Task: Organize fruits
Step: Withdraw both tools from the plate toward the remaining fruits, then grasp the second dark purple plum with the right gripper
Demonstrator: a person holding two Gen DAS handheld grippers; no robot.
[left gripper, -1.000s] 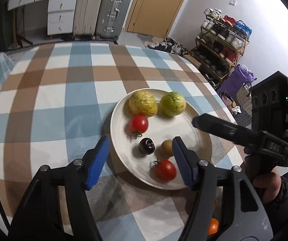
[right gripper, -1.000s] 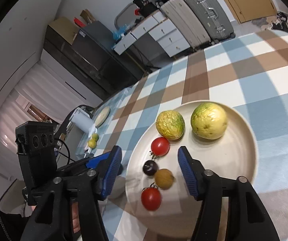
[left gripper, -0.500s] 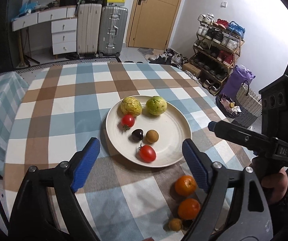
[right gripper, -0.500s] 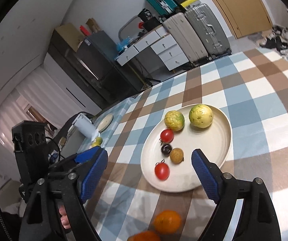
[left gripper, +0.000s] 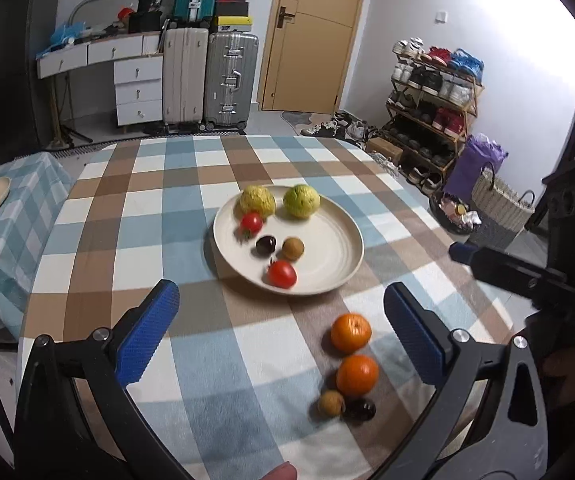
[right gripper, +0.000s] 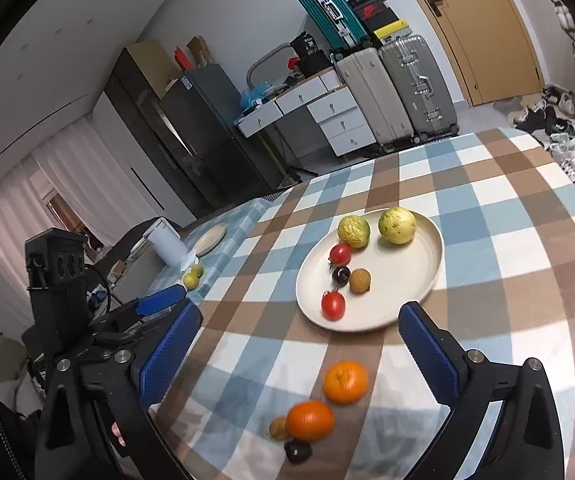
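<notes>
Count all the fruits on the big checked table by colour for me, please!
Red: 2
Orange: 2
Yellow-green: 2
Brown: 2
Dark purple: 2
Total: 10

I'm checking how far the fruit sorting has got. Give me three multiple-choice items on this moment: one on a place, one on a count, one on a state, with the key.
1. Where do the two oranges lie?
A. On the plate
B. On the checked cloth, nearer the cameras than the plate
C. On the side table

2. How many fruits are on the plate?
A. Four
B. Six
C. Eight

3. How does the left claw stand?
A. Open, nothing between its pads
B. Shut on an orange
C. Shut on a tomato

Key: 1 B, both oranges rest on the cloth below the plate's near rim. 2 B, two green-yellow fruits, two tomatoes, one dark fruit and one brown one. 3 A, its blue pads stand wide apart over bare cloth, having just been opening.
</notes>
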